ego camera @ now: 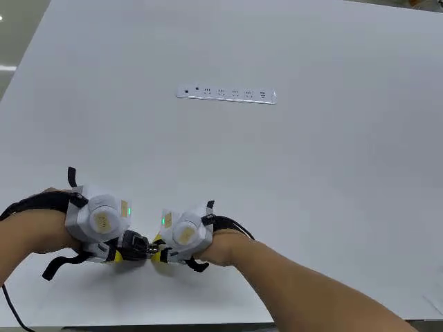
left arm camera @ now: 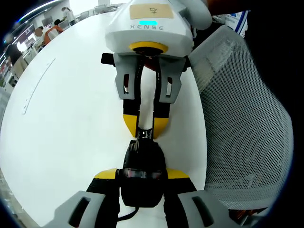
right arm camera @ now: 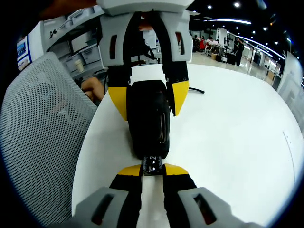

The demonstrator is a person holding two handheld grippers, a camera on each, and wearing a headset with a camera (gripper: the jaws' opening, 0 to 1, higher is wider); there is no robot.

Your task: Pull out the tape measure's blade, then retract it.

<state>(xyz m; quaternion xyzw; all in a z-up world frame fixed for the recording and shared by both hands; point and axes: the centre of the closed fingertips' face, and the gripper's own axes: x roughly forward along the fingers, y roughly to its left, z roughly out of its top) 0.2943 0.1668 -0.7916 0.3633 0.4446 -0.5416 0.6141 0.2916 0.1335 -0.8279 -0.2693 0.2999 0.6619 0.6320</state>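
The tape measure case (right arm camera: 148,118) is clamped in the left claw (left arm camera: 141,175), the blade tip (right arm camera: 153,164) is pinched in the right claw (right arm camera: 153,171) directly ahead; pull-out and retraction are judged outstanding.

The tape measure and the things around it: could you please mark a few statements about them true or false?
1. The left gripper is clamped on the black tape measure. True.
2. The blade is drawn far out across the table. False: the right gripper pinches the blade tip right at the case, and hardly any blade is out.
3. The power strip lies between the two grippers. False: it lies farther off on the table, apart from both.
4. The two grippers point at each other, tips close together. True.
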